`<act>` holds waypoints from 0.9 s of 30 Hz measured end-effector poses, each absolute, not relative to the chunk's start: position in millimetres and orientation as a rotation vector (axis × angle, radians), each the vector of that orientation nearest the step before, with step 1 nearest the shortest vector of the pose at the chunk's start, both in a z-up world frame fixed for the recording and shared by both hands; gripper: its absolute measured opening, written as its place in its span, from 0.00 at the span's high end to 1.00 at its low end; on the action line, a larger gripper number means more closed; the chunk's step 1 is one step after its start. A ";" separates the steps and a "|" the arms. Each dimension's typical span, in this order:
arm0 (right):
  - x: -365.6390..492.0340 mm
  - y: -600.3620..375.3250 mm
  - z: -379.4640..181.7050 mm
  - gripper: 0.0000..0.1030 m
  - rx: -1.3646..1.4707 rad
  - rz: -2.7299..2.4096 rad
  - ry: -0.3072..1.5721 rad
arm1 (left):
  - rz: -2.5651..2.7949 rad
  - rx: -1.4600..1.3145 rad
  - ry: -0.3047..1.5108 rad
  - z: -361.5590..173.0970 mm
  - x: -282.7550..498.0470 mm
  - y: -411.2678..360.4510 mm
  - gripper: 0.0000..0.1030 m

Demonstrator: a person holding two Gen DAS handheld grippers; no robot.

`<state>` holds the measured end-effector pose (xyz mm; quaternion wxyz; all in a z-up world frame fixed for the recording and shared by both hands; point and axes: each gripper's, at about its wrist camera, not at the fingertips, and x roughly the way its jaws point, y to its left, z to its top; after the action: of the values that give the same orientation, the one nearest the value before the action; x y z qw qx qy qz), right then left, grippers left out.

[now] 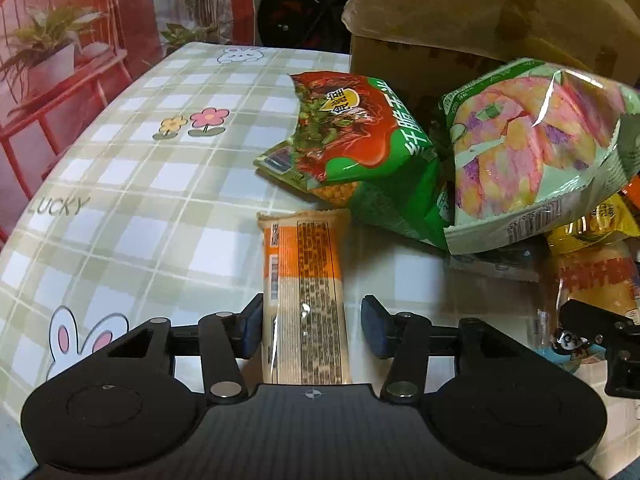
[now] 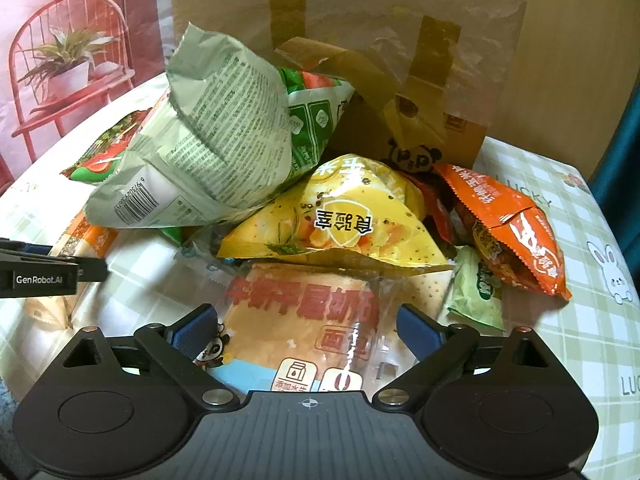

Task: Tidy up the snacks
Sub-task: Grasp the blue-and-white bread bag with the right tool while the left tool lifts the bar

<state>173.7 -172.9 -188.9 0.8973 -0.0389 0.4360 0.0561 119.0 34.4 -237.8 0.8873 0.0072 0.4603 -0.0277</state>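
1. Checked plaid cloth with rabbit and flower prints covers the bench (image 1: 132, 184); a brown cardboard box (image 2: 452, 60) stands at its far edge.
2. Left gripper (image 1: 312, 326): fingers released. A long orange-and-cream wrapped snack bar (image 1: 304, 280) lies flat on the bench between them; one pad is at its edge, the other stands clear.
3. Right gripper (image 2: 308, 330): fingers spread on either side of a clear-wrapped bread packet with red lettering (image 2: 304, 320), not pressing it.
4. Unsorted pile near the box: red-and-green chip bag (image 1: 360, 148), pale green crinkled bag (image 2: 208, 148), yellow chip bag (image 2: 340, 216), orange foil packet (image 2: 508, 232).
5. Progress, judged: early. One bar is set apart; most snacks remain heaped.
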 end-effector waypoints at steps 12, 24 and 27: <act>170.1 -172.5 -191.7 0.22 -0.066 0.163 0.901 | -0.092 0.033 0.901 -222.4 99.1 41.1 0.63; 136.5 -206.8 -142.8 0.25 0.072 0.129 0.800 | -0.082 -0.029 0.762 -177.4 71.3 58.8 0.63; 132.4 -217.3 -126.6 0.26 0.076 0.111 0.747 | -0.078 -0.035 0.712 -163.3 64.6 58.4 0.63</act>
<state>132.4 -217.3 -126.6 0.9289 0.0369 0.3645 0.0541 64.6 58.4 -163.3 0.9363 -0.0170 0.3486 -0.0382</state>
